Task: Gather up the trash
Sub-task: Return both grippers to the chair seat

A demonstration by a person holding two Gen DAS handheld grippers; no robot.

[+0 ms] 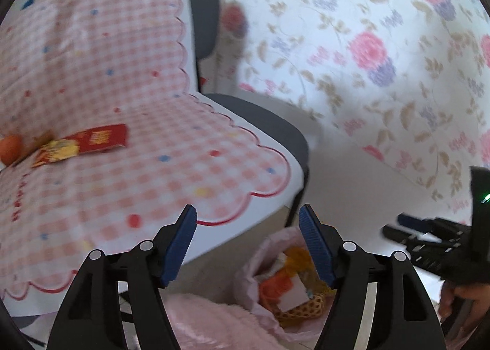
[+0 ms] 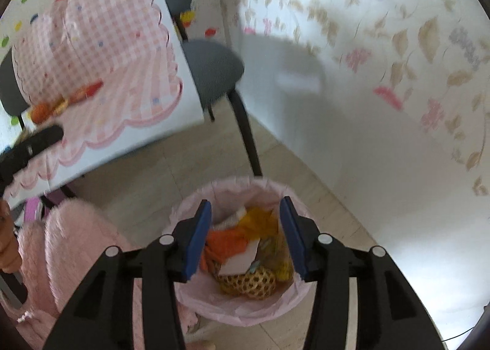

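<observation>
Nearest, right gripper (image 2: 245,236) hangs straight over the bin (image 2: 196,200) on the floor, jaws apart, nothing between the pads. Pointed steeply down, so I'd judge it is placed for a drop into the pink liner. Bin holds collected trash: orange scrap (image 2: 223,242), yellow wrapper (image 2: 260,221), white card (image 2: 242,261), a yellow mesh fruit sleeve (image 2: 248,281) (netted foam kind).

Left gripper (image 1: 248,246) sits beside the bin too, jaws wide apart and empty, but aimed up over the table (image 1: 275,135) corner, likely lining up for the next pickup. A fluffy pink sleeve (image 2: 79,246) shows near left.

Farther: table with pink gingham mat (image 1: 122,105). Trash left on it lies at the far left part of the mat: red packet (image 1: 104,138), yellow wrapper piece (image 1: 59,149) touching it, an orange round thing (image 1: 10,149) just beside (fruit or peel, too blurred to tell). Task not finished, I'd say.

Beyond that, grey chair (image 1: 263,120) tucked at the table's right side, floral wall (image 1: 367,43) behind.

View differences: right wrist shows the whole bin rim, its contents, tile floor, chair legs. Left wrist cuts the bin to a sliver between its fingers but gives the closer look at the table trash, and catches the other gripper at its right edge.
</observation>
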